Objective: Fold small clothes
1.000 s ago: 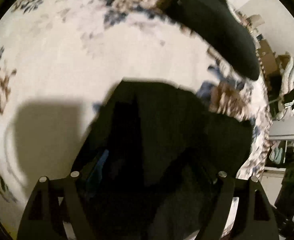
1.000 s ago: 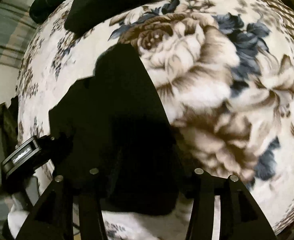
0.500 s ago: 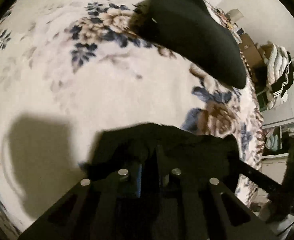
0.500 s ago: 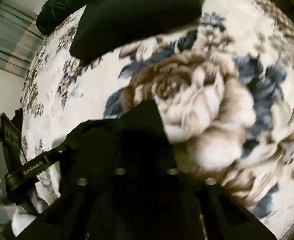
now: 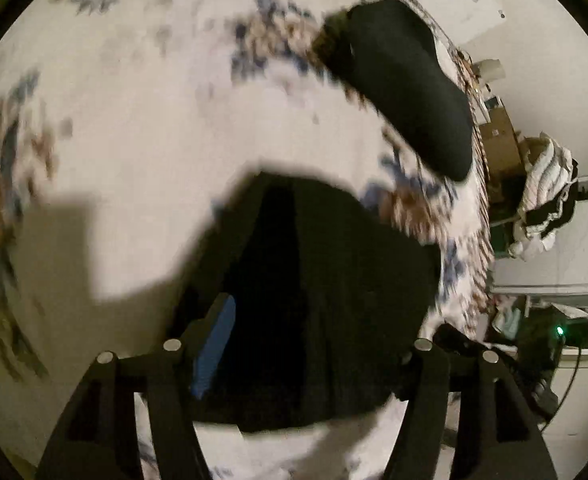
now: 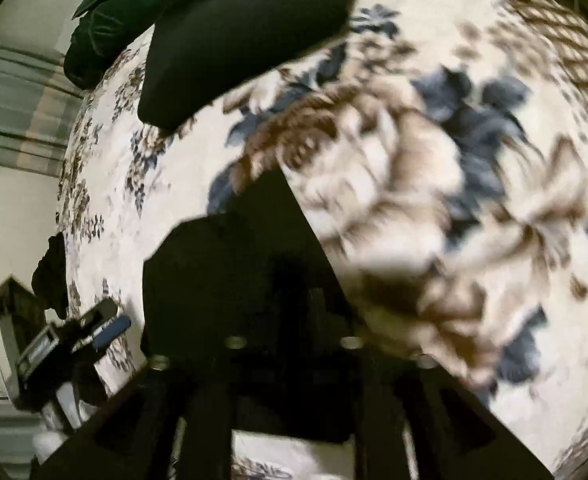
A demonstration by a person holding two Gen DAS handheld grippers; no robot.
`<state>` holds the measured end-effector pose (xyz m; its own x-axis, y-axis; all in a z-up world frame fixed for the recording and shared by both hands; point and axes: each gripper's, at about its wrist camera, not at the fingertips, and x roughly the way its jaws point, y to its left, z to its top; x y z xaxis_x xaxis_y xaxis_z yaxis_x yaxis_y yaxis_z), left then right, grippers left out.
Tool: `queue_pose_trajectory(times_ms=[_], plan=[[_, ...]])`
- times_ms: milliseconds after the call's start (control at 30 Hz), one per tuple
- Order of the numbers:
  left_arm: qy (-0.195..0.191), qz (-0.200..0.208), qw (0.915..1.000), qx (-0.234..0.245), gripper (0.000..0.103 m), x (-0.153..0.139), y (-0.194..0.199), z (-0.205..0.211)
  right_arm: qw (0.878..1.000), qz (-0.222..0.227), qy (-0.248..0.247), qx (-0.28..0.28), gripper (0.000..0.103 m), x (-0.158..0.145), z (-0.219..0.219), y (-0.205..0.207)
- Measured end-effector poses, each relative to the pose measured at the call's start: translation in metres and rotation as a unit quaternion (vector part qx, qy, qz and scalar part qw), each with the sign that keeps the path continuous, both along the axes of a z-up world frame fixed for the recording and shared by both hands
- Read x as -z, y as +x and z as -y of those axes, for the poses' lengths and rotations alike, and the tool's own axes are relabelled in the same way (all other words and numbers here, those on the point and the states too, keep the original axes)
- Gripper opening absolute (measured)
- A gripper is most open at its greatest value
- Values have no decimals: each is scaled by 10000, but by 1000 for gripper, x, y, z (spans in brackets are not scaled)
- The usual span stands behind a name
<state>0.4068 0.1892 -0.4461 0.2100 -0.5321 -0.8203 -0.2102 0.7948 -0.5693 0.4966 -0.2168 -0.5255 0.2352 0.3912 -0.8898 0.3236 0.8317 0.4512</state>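
Note:
A small black garment (image 5: 334,280) lies flat on the floral blanket (image 5: 133,120), just ahead of both grippers. My left gripper (image 5: 314,340) hovers over its near edge. Its jaws are opening wide, and the blue pad of its left finger (image 5: 213,340) shows bare, with cloth below the gap and not pinched. In the right wrist view the same garment (image 6: 233,272) fills the lower middle. My right gripper (image 6: 294,320) is over it, its jaws parted a little and opening. Its dark fingertips are hard to tell from the cloth. The left gripper (image 6: 73,344) shows at the blanket's left edge.
A folded black piece (image 5: 406,80) (image 6: 245,32) lies farther back on the blanket, with a dark green cloth (image 6: 125,12) behind it. Past the blanket's fringed right edge stand cardboard boxes (image 5: 498,140) and a heap of striped clothes (image 5: 546,200).
Both grippers shut low on the black garment's near edge half a second ago. Both have since parted again and drawn back up, and the garment lies spread flat again.

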Motion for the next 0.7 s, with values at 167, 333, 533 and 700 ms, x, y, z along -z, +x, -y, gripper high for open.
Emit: queue_pose_trajectory(times_ms=[167,333,533,700], plan=[[276,-148,9986,427,55,29,-28,44,9990,-442,69,-89,38,25,-4,-36],[449,234,9978,433,17,30,-31,42,9975,-625,339,-20,18,49,-14,-58],[533,300,9979,234,17,25,-24,12,9972,-225,686,-189,10,22,-31,-72],[542,136,9979,325,17,31,-17,-2,9954,-430,710,-477,10,27,-48,-76]])
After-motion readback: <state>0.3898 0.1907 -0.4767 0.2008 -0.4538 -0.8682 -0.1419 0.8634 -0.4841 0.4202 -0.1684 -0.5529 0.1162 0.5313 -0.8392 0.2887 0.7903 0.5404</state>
